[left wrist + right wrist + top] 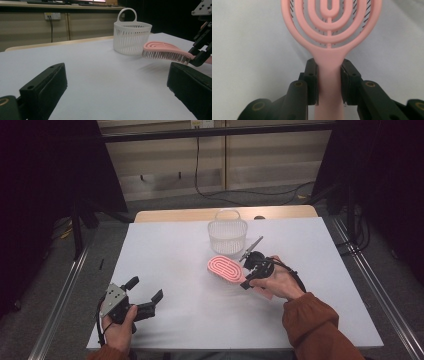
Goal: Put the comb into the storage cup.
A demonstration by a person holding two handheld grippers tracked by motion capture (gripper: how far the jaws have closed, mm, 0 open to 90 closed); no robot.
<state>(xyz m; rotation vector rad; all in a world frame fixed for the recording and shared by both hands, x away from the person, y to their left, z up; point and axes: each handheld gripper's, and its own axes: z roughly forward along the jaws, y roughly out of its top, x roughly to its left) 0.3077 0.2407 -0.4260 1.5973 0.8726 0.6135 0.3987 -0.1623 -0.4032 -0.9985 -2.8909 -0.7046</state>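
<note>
The right hand-held gripper (pixel 329 82) clamps the handle of a pink hairbrush (pixel 329 37), its pads pressed against both sides of it. The brush is held just above the white counter (pixel 175 250), bristles facing down, near a white slatted basket (pixel 228 235) that stands further back. The left hand-held gripper (pixel 145 295) rests on the counter's near left part, jaws spread wide with nothing between them.

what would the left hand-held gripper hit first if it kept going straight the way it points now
Probably nothing soon: the left hand-held gripper, jaws open, faces bare table. The white basket and the pink brush sit right of its line, though depth is hard to judge.
</note>
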